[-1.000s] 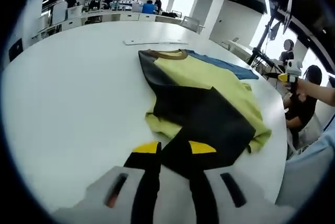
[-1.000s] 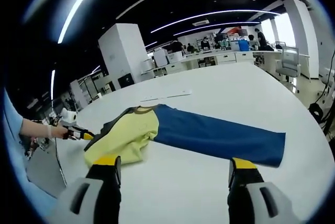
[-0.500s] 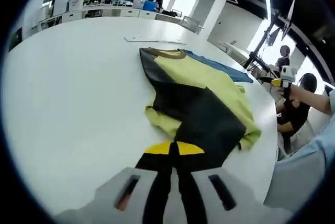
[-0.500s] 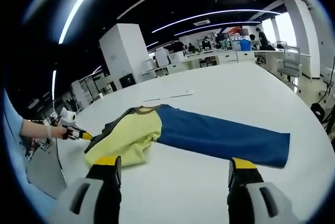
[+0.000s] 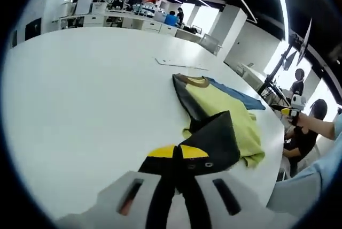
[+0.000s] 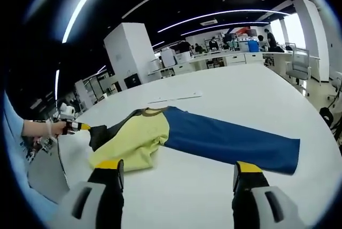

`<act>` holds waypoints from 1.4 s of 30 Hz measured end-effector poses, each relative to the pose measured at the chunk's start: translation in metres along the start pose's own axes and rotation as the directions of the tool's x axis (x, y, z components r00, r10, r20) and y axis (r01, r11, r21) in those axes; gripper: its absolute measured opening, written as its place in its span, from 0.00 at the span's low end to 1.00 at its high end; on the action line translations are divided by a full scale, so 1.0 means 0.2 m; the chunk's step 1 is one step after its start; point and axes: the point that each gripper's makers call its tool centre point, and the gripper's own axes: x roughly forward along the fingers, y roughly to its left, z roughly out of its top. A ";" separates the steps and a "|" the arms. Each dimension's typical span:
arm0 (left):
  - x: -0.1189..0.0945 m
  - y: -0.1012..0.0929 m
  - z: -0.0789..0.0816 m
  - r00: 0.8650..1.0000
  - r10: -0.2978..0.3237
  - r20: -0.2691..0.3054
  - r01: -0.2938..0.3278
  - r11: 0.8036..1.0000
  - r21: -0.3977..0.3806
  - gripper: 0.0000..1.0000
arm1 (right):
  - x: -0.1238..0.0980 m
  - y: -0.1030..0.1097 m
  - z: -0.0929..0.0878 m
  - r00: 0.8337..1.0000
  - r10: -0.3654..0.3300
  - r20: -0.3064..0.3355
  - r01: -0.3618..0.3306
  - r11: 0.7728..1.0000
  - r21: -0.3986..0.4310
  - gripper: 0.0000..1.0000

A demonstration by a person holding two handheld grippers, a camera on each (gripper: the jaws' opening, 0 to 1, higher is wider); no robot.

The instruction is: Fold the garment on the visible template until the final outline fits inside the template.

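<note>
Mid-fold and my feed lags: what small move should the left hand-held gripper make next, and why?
Probably carry the black sleeve farther across the yellow-and-blue garment before releasing. The left hand-held gripper looks shut on the sleeve's lifted edge, and the blue sleeve lies unfolded on the white table.

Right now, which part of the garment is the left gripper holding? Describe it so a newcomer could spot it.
On the white table lies one garment in yellow, blue and black. The left gripper is shut on its black flap, lifted over the yellow body; the blue sleeve lies flat, stretched the other way.

Garment [image 6: 176, 135] lies on the table [image 6: 256, 100]; strip [image 6: 176, 99] beyond it.
</note>
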 end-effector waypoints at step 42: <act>-0.27 1.08 0.07 0.910 0.409 0.072 -0.378 0.888 -0.263 0.00 | 0.08 0.19 -0.04 0.991 -0.016 -0.133 0.011 0.999 -0.035 0.87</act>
